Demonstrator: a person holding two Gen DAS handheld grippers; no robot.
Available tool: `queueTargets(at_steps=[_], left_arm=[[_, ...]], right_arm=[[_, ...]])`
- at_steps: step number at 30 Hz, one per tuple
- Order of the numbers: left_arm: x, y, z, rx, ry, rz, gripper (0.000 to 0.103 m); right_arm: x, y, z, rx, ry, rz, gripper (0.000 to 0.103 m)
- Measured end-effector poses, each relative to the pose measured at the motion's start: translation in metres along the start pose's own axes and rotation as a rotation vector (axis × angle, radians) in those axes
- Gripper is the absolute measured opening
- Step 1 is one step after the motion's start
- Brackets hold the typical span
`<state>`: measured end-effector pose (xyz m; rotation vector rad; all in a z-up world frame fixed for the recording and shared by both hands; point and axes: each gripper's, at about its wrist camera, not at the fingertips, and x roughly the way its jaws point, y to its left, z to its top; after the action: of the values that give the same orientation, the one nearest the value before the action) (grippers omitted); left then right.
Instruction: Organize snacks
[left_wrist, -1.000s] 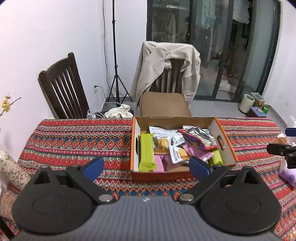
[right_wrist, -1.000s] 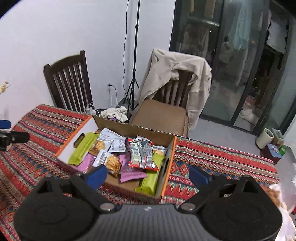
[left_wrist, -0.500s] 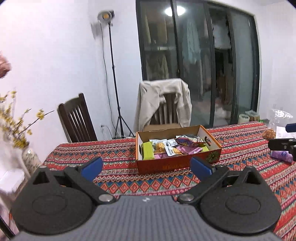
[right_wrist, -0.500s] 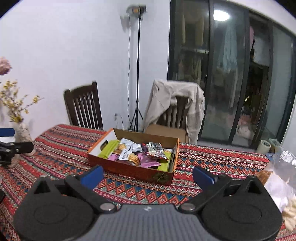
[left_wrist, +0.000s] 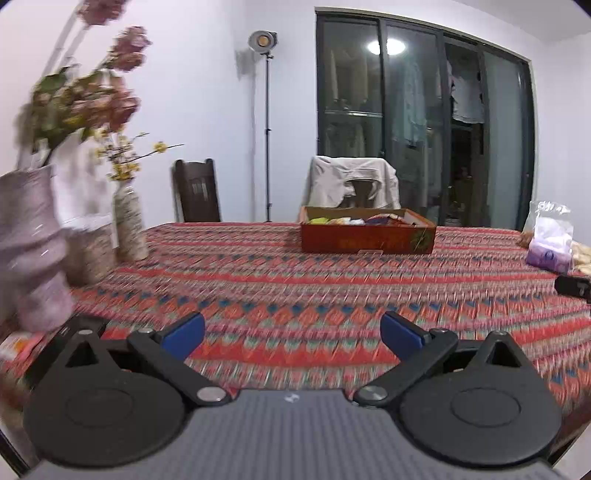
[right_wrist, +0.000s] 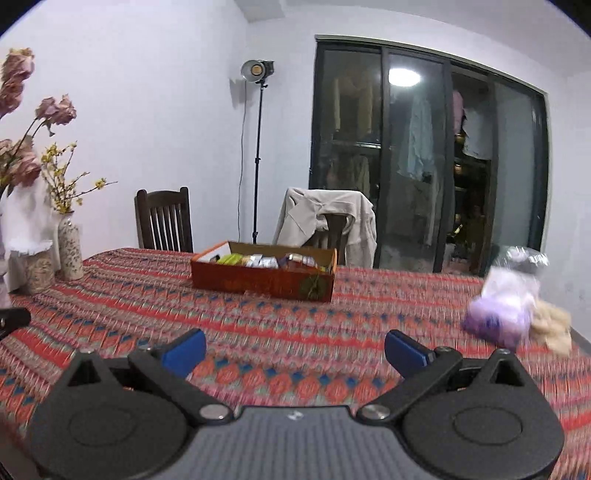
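An orange cardboard box (left_wrist: 367, 238) (right_wrist: 264, 282) filled with several snack packets stands far off on the patterned tablecloth (left_wrist: 295, 288) (right_wrist: 288, 332). My left gripper (left_wrist: 291, 334) hovers low over the near part of the table, open, with nothing between its blue pads. My right gripper (right_wrist: 293, 350) is likewise open and empty, well short of the box. A purple packet (left_wrist: 546, 254) (right_wrist: 496, 319) lies inside a clear plastic bag at the right, beside pale biscuits (right_wrist: 554, 325).
Vases with dried flowers (left_wrist: 129, 229) (right_wrist: 70, 251) stand along the table's left side. Two chairs (left_wrist: 195, 192) (left_wrist: 354, 184), one draped with a beige jacket, sit behind the table. A light stand (right_wrist: 258, 147) and dark glass doors (right_wrist: 424, 166) fill the back.
Both grippers have pulled far back from the box and dropped low. The box, once close and seen from above, now sits distant and side-on. The vases and the plastic bag have come into view.
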<state>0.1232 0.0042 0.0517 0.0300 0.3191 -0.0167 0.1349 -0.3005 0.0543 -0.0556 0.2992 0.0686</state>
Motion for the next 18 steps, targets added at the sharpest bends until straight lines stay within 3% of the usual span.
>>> queueTargets(at_steps=[3, 7, 11, 14, 18], left_arm=[[-0.030, 0.000, -0.023, 0.007, -0.028, 0.027, 0.103], [-0.064, 0.000, -0.043, 0.019, -0.063, 0.032, 0.103], [-0.080, -0.005, -0.038, 0.038, -0.127, 0.025, 0.103], [-0.084, -0.003, -0.038, 0.040, -0.121, -0.015, 0.103], [-0.084, -0.003, -0.036, 0.043, -0.119, -0.011, 0.103]], right_arm=[[-0.023, 0.022, -0.033, -0.028, 0.006, -0.051, 0.103], [-0.058, 0.043, -0.059, -0.001, -0.004, -0.031, 0.103], [-0.091, 0.056, -0.072, 0.010, -0.015, -0.010, 0.103], [-0.111, 0.061, -0.081, 0.026, -0.018, 0.011, 0.103], [-0.120, 0.064, -0.083, 0.025, -0.030, 0.016, 0.103]])
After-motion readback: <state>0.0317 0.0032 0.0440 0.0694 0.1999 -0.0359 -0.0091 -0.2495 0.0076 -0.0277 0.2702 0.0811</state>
